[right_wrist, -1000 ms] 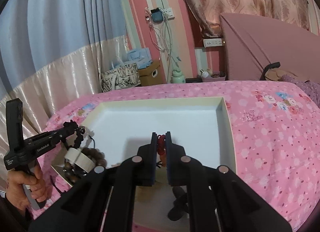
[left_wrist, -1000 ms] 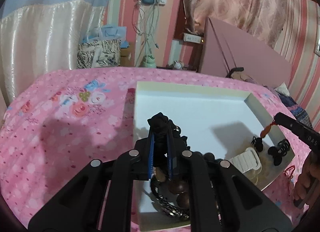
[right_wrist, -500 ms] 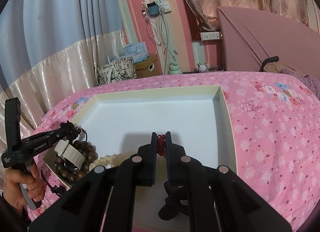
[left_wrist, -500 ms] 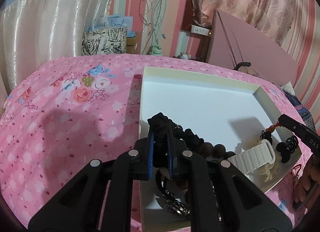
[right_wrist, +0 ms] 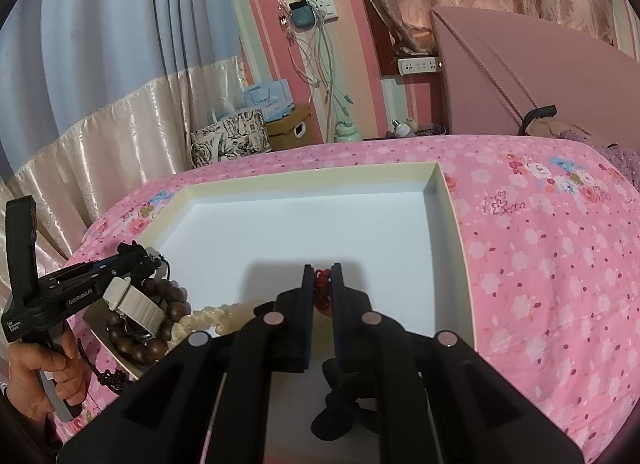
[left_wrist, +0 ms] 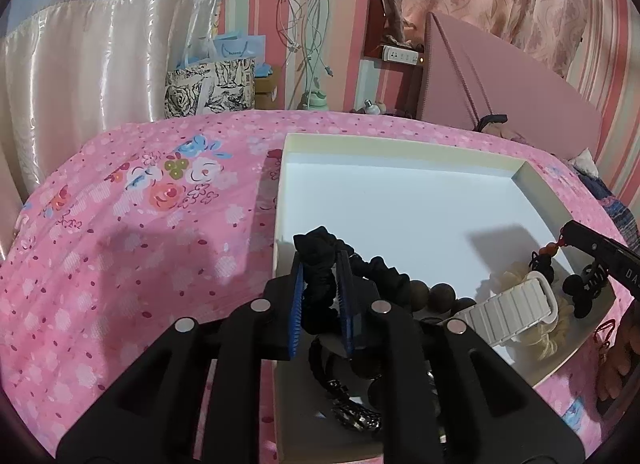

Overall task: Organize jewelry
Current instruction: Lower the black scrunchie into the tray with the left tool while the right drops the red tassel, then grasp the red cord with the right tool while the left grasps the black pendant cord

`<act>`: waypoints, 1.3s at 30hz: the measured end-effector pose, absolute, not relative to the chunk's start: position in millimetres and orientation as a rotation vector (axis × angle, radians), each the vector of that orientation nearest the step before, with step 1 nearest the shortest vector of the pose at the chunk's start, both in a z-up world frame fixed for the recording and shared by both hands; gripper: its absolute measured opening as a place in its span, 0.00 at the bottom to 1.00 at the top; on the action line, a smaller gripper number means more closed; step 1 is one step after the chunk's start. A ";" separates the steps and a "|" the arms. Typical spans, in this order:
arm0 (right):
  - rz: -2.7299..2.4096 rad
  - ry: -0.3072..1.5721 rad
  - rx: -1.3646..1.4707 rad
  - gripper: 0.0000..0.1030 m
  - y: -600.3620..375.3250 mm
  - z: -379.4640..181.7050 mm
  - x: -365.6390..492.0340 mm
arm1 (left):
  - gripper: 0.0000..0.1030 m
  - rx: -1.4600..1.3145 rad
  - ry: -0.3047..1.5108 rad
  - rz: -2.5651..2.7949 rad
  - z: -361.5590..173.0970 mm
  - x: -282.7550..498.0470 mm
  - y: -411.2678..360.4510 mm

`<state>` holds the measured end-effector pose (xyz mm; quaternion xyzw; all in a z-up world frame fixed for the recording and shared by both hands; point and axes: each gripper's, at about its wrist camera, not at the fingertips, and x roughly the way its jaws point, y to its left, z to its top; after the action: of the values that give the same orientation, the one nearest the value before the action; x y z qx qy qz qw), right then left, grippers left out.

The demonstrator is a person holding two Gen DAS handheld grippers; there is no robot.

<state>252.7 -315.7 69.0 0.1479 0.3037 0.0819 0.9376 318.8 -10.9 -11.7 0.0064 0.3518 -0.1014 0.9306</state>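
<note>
A shallow white tray (left_wrist: 400, 152) (right_wrist: 448, 216) lies on a pink floral bedspread. My left gripper (left_wrist: 320, 260) is shut on a black fabric scrunchie (left_wrist: 316, 248) at the tray's near left corner; it also shows in the right wrist view (right_wrist: 136, 254). Below it lie a dark wooden bead bracelet (left_wrist: 432, 294) (right_wrist: 168, 292), a white ribbed band (left_wrist: 516, 310) (right_wrist: 136, 302), a cream scrunchie (right_wrist: 212, 314) and a dark chain (left_wrist: 352, 412). My right gripper (right_wrist: 320, 270) is shut on a red bead cord (right_wrist: 322, 284); it shows in the left wrist view (left_wrist: 568, 230) over the tray's right edge.
A black hair clip (left_wrist: 584, 288) lies by the tray's right wall. The pink bedspread (left_wrist: 140, 224) surrounds the tray. A pink headboard (left_wrist: 500, 80), a floral bag (left_wrist: 212, 84), hanging cables (left_wrist: 308, 24) and curtains stand behind the bed.
My left gripper has lifted and pulled back a little with the black scrunchie. The bead bracelet and white band have shifted in the tray. My right gripper stays shut on the red cord.
</note>
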 end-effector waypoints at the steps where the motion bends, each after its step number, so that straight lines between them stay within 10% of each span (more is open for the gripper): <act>1: 0.168 0.622 0.303 0.07 -315.8 68.7 253.0 | 0.17 0.020 0.720 -0.208 -11.5 318.5 -12.2; 23: 0.151 0.573 0.288 0.11 -316.7 77.3 243.3 | 0.49 0.012 0.653 -0.231 -2.9 307.8 -9.5; 34: 0.084 0.544 0.253 0.11 -330.5 96.7 228.1 | 0.50 0.057 0.554 -0.162 25.2 290.6 -6.9; 39: 0.066 0.530 0.263 0.36 -347.9 111.7 212.7 | 0.50 0.083 0.586 -0.133 38.3 277.4 -0.1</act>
<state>212.7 -347.9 111.7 0.1295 0.2609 0.0326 0.9561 277.4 -0.1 38.3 0.0408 0.2884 -0.0655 0.9544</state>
